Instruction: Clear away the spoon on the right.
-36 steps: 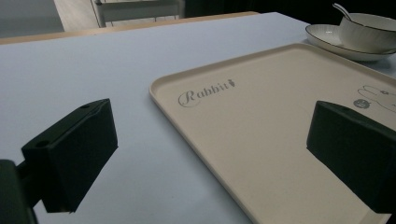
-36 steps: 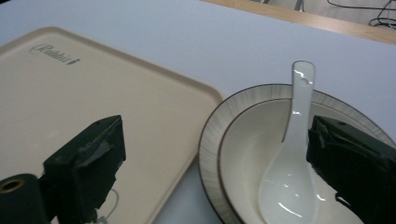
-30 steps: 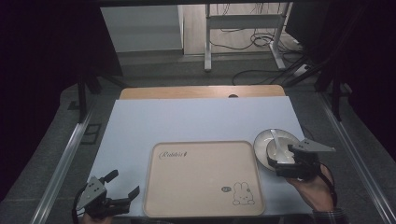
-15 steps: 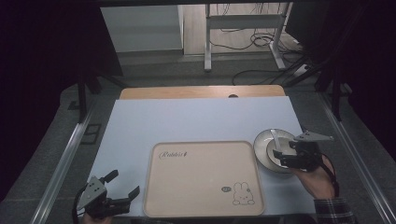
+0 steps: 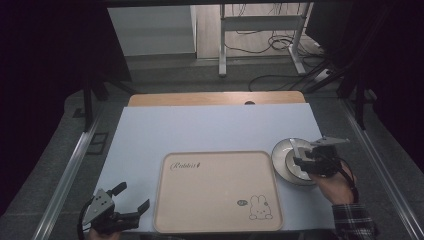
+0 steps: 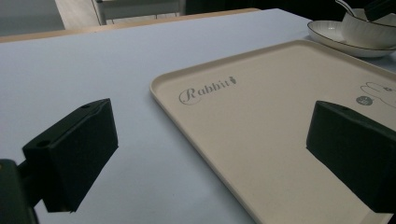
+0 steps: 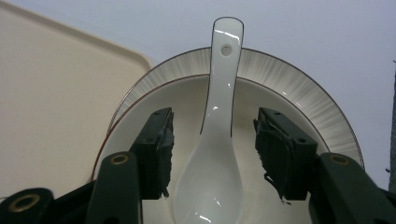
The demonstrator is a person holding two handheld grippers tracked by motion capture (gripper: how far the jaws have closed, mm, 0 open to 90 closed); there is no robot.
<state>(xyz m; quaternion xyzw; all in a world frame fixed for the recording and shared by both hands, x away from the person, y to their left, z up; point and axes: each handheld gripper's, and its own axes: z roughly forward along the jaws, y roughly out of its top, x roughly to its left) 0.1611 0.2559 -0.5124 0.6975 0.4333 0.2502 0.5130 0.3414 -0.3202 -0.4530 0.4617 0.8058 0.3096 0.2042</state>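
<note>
1. High view: pale blue sheet covers the table (image 5: 200,130), with a strip of bare wood along its far edge. One beige rectangular tray (image 5: 218,192) with rounded corners lies flat near the front, printed with a script word and a small rabbit drawing. Just beside its right edge sits one round striped plate (image 5: 281,150). The right gripper (image 5: 305,161) hangs over that plate, held by a hand in a plaid sleeve. The left gripper (image 5: 131,199) rests at the front left corner, just beside the tray, its jaws spread apart with nothing between them.

2. Left gripper view: two blocky black jaws, matte and hard-edged, stand wide apart; one is over the blue sheet, the other over the tray (image 6: 280,126). The tray's smooth surface and low raised rim show clearly here, as does the word "Rabbit". At the far right a white bowl (image 6: 369,32) sits on the shallow plate (image 6: 327,32), stacked, which the high view does not make plain.

3. Right gripper view: one glossy white ceramic spoon (image 7: 212,140), with a hole near the handle tip, lies in the bowl (image 7: 135,140), its handle reaching over the ribbed plate rim (image 7: 289,84). The right gripper (image 7: 212,154) straddles the spoon's scoop, jaws parted, a clear gap on each side, touching nothing. The spoon appears nowhere so clearly in the other views.
</note>
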